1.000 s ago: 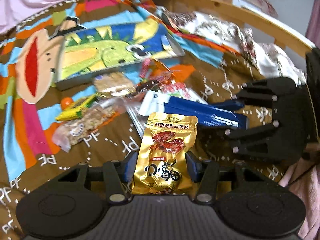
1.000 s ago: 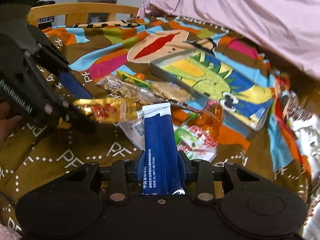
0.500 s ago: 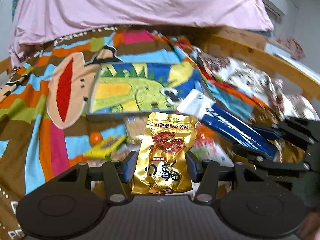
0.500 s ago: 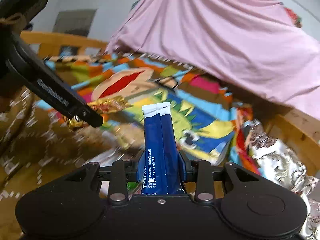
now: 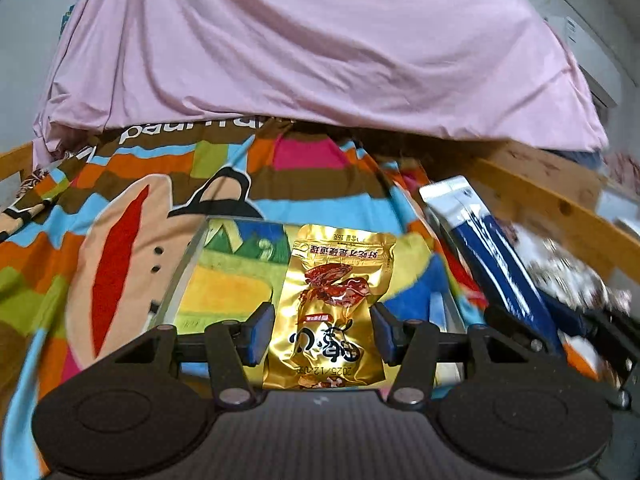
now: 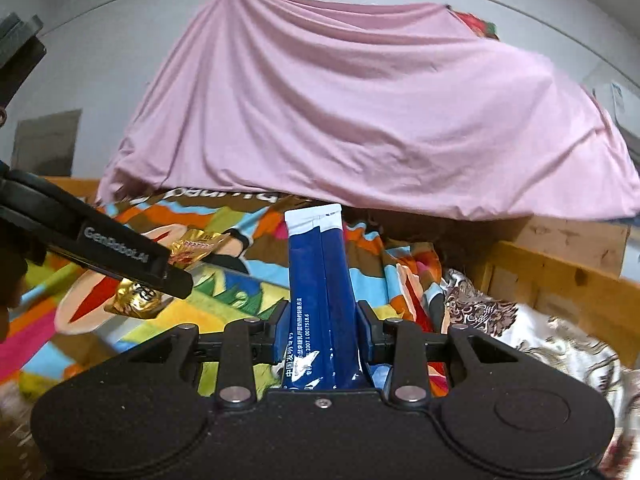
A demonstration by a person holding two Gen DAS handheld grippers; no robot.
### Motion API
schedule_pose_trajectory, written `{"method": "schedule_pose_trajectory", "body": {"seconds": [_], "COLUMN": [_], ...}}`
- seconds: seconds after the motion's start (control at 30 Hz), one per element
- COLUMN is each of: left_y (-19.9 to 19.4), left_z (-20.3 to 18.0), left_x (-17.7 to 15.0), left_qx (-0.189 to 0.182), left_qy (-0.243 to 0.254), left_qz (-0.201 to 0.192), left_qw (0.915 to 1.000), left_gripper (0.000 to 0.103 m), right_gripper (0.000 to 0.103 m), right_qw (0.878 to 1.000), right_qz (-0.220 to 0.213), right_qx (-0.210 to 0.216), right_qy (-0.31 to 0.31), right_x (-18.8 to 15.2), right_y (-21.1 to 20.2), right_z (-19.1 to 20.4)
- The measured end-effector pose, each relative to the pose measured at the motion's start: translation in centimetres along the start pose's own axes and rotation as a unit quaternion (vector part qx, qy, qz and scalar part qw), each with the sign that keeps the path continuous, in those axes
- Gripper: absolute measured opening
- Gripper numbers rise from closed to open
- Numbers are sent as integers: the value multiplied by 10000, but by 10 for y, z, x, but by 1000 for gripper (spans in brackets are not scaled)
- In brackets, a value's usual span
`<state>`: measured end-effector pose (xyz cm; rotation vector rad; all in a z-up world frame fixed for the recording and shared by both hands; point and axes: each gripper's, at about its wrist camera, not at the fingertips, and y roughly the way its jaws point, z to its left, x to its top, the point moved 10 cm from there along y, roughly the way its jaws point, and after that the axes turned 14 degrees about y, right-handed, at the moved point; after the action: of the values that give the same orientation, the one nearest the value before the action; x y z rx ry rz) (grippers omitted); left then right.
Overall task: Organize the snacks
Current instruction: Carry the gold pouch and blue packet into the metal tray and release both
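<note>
Gold snack pouch [image 5: 328, 312] clamped in left tool [image 5: 325, 334], held above clear tray [image 5: 188, 268] on the cartoon-print blanket [image 5: 120, 240]; pink sheet [image 5: 320, 48] behind. Right view: blue stick pack [image 6: 320, 300] pinched upright in right tool [image 6: 323, 334]; left tool with pouch at left, over the tray.
</note>
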<state>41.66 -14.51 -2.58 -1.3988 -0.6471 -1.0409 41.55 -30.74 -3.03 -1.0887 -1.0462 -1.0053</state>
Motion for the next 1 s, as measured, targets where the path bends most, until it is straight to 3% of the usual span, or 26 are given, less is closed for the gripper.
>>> {"method": "schedule_pose_trajectory", "body": {"seconds": [0.23, 0.47, 0.63, 1.0], "left_y": [74, 134, 157, 172], "left_z": [-4, -2, -5, -16], "left_x": [9, -4, -18, -30], "left_qx": [66, 283, 443, 481], "left_qy": [-327, -263, -78, 58], "left_qz": [173, 550, 918, 1192], "left_qw": [9993, 9977, 9948, 9917], "left_gripper": [56, 56, 56, 57], "right_gripper": [36, 36, 36, 37], "right_qw": [9976, 9934, 9891, 9805], "right_qz": [164, 624, 1025, 1513], "right_qx": [29, 84, 4, -30], "right_qy": [677, 959, 1059, 1257], "right_x": [-9, -38, -62, -82], "right_y": [65, 107, 123, 136], "right_z": [-25, -34, -37, -42]}}
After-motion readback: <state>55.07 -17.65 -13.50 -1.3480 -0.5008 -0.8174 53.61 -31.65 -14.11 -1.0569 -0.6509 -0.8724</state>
